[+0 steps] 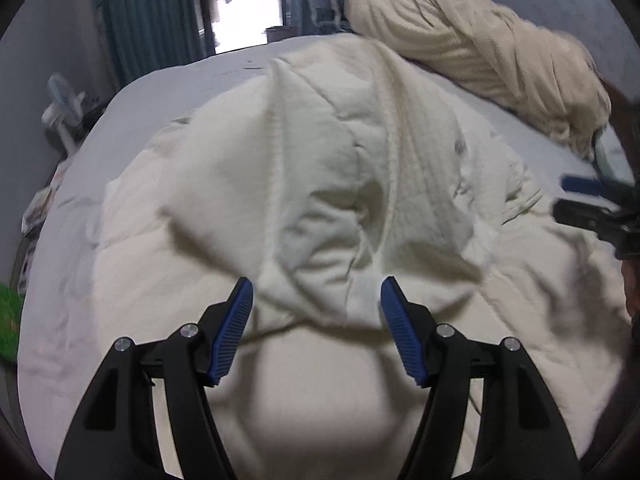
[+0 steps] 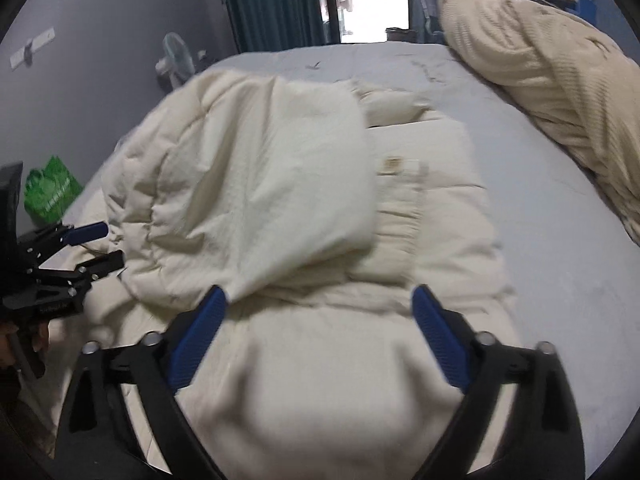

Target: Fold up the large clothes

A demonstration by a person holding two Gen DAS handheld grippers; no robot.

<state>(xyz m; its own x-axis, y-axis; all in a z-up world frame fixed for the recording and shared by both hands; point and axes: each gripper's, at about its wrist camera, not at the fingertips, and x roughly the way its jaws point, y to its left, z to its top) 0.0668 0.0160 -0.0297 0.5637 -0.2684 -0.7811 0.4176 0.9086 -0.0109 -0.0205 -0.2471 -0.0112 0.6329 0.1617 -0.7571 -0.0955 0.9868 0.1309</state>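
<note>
cream quilted coat [image 2: 256, 184] (label showing), rumpled, half-folded on bed [image 2: 540, 240]

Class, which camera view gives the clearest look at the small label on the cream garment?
The right wrist view: the label lies face up on the flat part of the garment. The left wrist view shows the garment bunched, with no label visible.

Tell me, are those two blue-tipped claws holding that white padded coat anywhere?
Nothing is held: the left gripper and right gripper both stand open above the white padded coat.
</note>
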